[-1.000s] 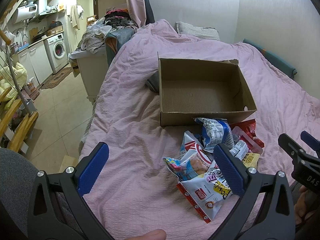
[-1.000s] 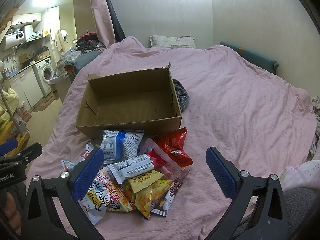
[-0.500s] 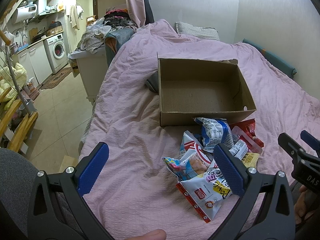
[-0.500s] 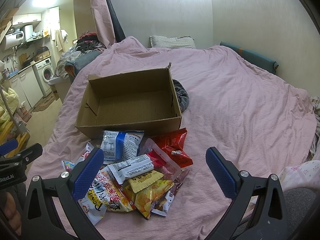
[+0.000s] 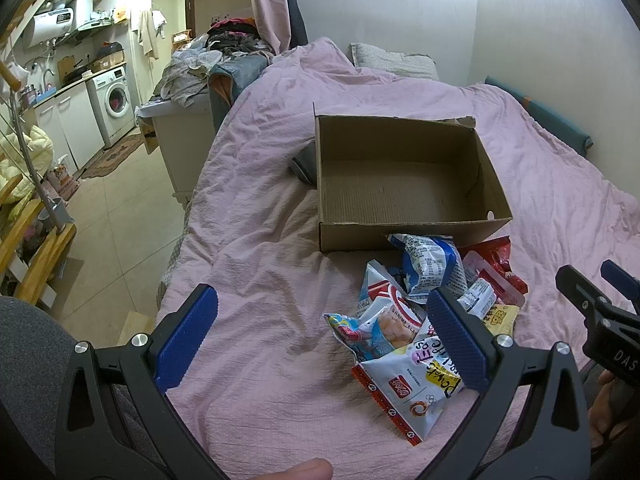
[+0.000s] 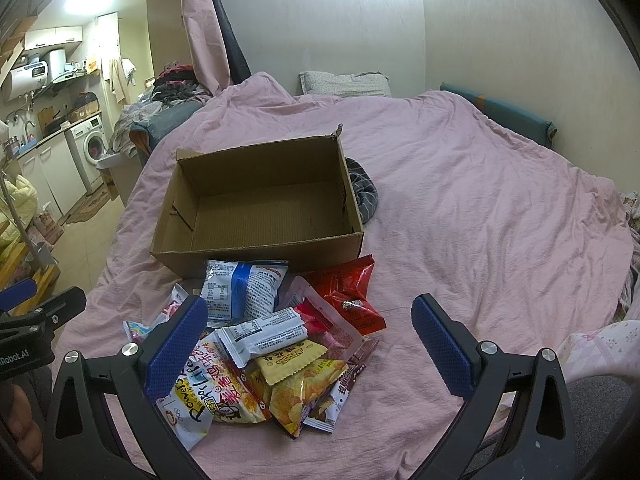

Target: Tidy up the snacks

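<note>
Snacks sit unsorted: a loose heap of crinkled foil and plastic snack packets point(image 6: 276, 344) lies on the rumpled pink bedsheet point(image 6: 480, 216), its far edge touching the near wall of the open brown cardboard box point(image 6: 260, 204), which shows a bare corrugated floor in both views. So the task looks to be at its very start, with the first pick not yet made. The left gripper point(image 5: 320, 340), black-framed with blue ribbed pads, is spread wide and holds nothing; in its own view the heap lies at about 3 o'clock, partly behind its right pad, and the box at 1 o'clock. The right gripper point(image 6: 316, 344) is likewise spread wide and empty, with the heap between its pads toward 9 o'clock and the box at 11 o'clock beyond it. On top of the pile lie a blue-and-white crimped pouch point(image 6: 244, 292) nearest the box, a white bar wrapper with small print point(image 6: 260, 334), a yellow sachet point(image 6: 290, 360) and a red foil pack point(image 6: 352, 292) at the 2 o'clock side. The next move, as I judge it, calls for lowering one gripper onto a single top packet, probably the white bar wrapper or the blue pouch, closing on an edge without snagging its neighbours, then carrying it over the near wall into the box.
</note>
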`<control>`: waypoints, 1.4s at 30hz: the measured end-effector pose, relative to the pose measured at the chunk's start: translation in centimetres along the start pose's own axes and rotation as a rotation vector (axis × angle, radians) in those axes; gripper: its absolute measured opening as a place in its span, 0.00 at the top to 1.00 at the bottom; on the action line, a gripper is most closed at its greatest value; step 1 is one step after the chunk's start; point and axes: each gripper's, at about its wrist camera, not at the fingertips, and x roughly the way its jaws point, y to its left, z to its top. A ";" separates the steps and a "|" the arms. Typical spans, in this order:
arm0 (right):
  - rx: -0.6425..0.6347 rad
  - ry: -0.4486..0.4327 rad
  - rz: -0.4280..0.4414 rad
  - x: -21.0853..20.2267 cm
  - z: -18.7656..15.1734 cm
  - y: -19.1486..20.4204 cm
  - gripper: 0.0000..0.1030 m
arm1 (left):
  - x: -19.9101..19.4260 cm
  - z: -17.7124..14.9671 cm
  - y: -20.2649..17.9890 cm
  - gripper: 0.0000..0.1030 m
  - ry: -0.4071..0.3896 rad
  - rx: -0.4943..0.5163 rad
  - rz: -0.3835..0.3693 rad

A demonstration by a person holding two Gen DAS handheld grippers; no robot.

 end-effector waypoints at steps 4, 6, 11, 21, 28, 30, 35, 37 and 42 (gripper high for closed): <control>0.004 -0.001 0.002 0.1 -0.1 0.0 0.00 | -0.1 0.1 -0.1 0.00 0.001 0.000 0.003; 0.005 0.001 0.003 0.1 -0.1 -0.1 0.00 | -0.1 0.1 -0.1 0.00 0.002 0.000 0.004; 0.007 0.002 0.003 0.2 -0.1 -0.1 0.00 | -0.1 0.1 -0.1 0.00 0.000 0.002 0.001; 0.003 0.005 0.002 0.4 -0.5 0.0 0.00 | 0.0 -0.1 -0.2 0.00 0.003 -0.001 0.000; 0.004 0.006 0.003 0.4 -0.4 0.0 0.00 | 0.0 -0.2 -0.2 0.00 0.006 -0.002 -0.002; 0.009 0.015 0.003 0.5 -0.4 -0.1 0.00 | 0.1 -0.3 -0.1 0.00 0.011 0.001 -0.004; 0.079 0.056 -0.012 0.5 0.9 -2.4 0.00 | 0.3 -0.5 0.1 0.00 0.033 0.018 0.008; 0.134 0.108 -0.008 1.2 1.6 -4.0 0.00 | 0.6 -0.6 0.3 0.00 0.051 0.013 0.016; 0.370 0.430 0.126 6.0 0.3 -7.6 0.00 | 1.5 -0.8 0.8 0.00 0.108 0.000 0.027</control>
